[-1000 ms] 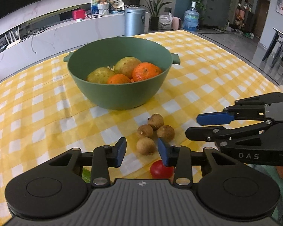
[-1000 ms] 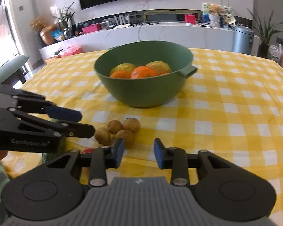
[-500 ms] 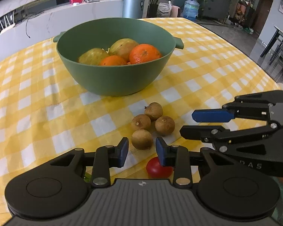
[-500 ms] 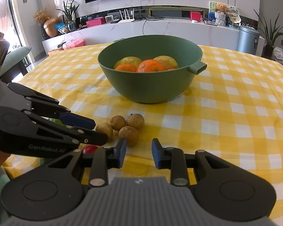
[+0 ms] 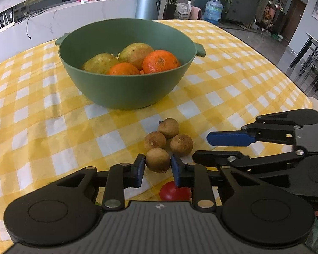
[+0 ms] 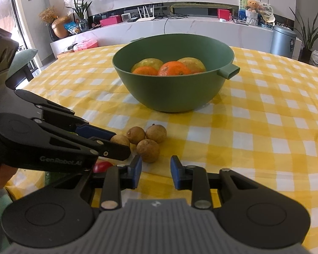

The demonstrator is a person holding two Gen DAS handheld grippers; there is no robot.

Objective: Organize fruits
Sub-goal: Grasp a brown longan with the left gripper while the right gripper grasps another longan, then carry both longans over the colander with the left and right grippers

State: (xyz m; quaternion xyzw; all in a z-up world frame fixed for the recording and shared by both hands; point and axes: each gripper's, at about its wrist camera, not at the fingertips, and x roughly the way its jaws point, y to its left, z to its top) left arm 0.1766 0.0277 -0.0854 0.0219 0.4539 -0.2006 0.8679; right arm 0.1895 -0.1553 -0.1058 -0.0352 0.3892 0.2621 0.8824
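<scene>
While closed, left tool [image 5: 156, 166] (blue-padded) grips longan [image 5: 158, 162].

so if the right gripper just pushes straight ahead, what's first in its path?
Probably bare tablecloth. The right gripper holds nothing; the longans sit just left of its line, the bowl farther on. Depth is unclear.

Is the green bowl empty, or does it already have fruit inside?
It has fruit inside. The green bowl holds two oranges and two yellow-green pears, seen above its rim in both views.
</scene>
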